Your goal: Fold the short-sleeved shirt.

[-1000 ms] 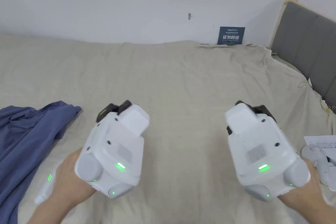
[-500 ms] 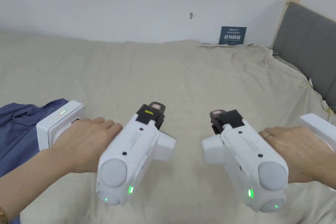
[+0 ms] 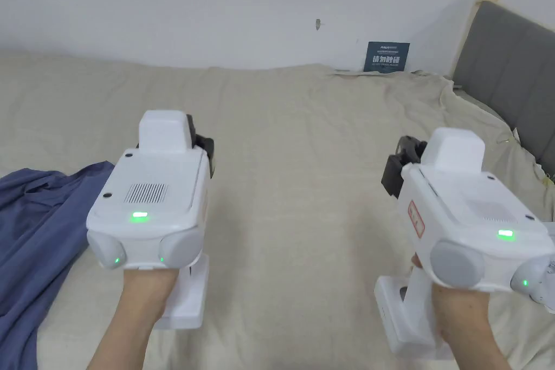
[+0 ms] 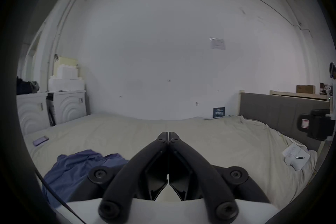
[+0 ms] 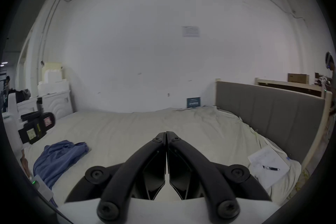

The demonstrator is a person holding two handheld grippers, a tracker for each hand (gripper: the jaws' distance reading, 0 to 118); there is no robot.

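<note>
1. Lying crumpled at the left edge of the bed (image 3: 303,132), the blue short-sleeved shirt (image 3: 38,225) sits to the left of both grippers, its bunched length running from the near edge away toward the wall.
2. The left gripper (image 4: 168,134) is the nearer one, just beside the shirt's right edge; its fingers (image 4: 161,138) are pressed together and hold nothing.
3. The right gripper (image 5: 166,133) hangs well apart from the shirt over bare sheet, likewise closed and empty.
4. The shirt looks thin, soft and deeply wrinkled, with no sleeve or collar laid out; it likely needs spreading flat first.
</note>
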